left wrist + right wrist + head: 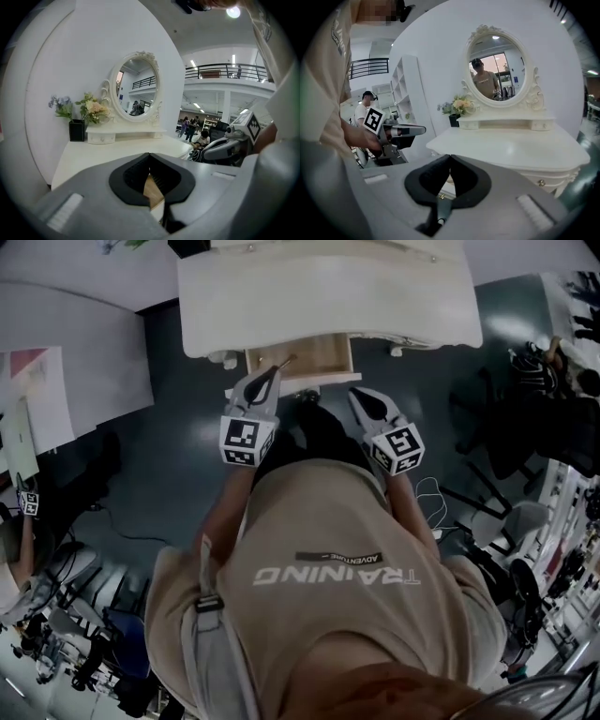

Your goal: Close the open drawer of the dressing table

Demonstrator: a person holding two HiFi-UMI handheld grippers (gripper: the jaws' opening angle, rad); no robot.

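Observation:
The white dressing table (328, 287) stands in front of me with its middle drawer (300, 356) pulled out, wooden inside showing. My left gripper (277, 369) is shut and empty, its tip at the drawer's front left corner. My right gripper (355, 394) is also shut and empty, just off the drawer's front right corner. In the left gripper view the shut jaws (150, 155) point over the tabletop (112, 152), with drawer wood (153, 190) behind the pads. In the right gripper view the shut jaws (450, 157) face the table (520, 147) and the left gripper (399, 131) shows.
An oval mirror (497, 75), a black vase of flowers (77, 126) and a small shelf sit at the table's back. A white desk (66, 362) lies to the left, chairs and cables (506, 521) to the right. People sit in the hall (202, 139).

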